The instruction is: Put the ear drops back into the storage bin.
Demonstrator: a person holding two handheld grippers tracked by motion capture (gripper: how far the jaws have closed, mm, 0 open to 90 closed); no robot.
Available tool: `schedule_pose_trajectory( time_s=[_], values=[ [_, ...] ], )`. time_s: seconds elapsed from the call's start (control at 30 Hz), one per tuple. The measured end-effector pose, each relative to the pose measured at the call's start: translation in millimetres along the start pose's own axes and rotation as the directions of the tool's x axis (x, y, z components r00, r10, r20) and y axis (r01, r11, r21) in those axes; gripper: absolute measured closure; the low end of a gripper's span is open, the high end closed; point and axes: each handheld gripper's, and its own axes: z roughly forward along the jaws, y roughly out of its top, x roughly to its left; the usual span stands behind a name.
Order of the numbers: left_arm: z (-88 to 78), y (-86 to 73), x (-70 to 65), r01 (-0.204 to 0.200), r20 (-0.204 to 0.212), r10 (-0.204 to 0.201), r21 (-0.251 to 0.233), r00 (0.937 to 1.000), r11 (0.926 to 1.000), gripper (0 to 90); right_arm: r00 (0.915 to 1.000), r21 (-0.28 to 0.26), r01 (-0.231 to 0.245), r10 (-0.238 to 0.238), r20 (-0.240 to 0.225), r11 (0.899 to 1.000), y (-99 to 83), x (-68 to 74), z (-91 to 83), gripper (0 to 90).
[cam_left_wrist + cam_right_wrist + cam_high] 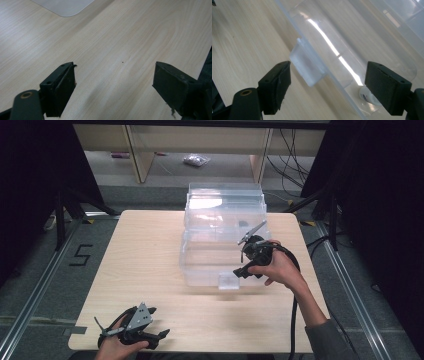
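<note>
A clear plastic box (222, 235) with its lid raised at the back stands on the far half of the wooden table (150, 255). Its front latch tab (229, 281) (308, 63) hangs at the near rim. My right gripper (243, 269) (327, 80) is open, held over the box's near right corner, its jaws to either side of the latch and rim. A small round white thing (367, 95) lies inside the box by the rim. My left gripper (159, 334) (113, 82) rests open near the table's front left edge over bare wood.
The table's front edge lies just below my left hand (112, 347). A pale floor corner (62, 6) shows past the table's rim in the left gripper view. Black tripod legs (62, 212) stand left of the table, with cables (295, 155) and shelving (140, 150) behind it.
</note>
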Motion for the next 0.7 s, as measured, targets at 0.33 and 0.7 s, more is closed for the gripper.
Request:
schedule_pose_trajectory(
  time_s=[0.33,0.7],
  values=[
    [-0.1,0.0,0.1,-0.002,0.001,0.002,0.002,1.0000,1.0000,17.6,0.9998,-0.030,0.015,-0.015,-0.015,0.999,-8.3,12.0,-2.8,21.3],
    [0.3,-0.1,0.6,-0.003,-0.008,0.003,0.000,1.0000,1.0000,17.7,0.9990,-0.040,0.023,-0.025,-0.038,0.999,-22.6,25.6,-2.8,21.1]
  ],
)
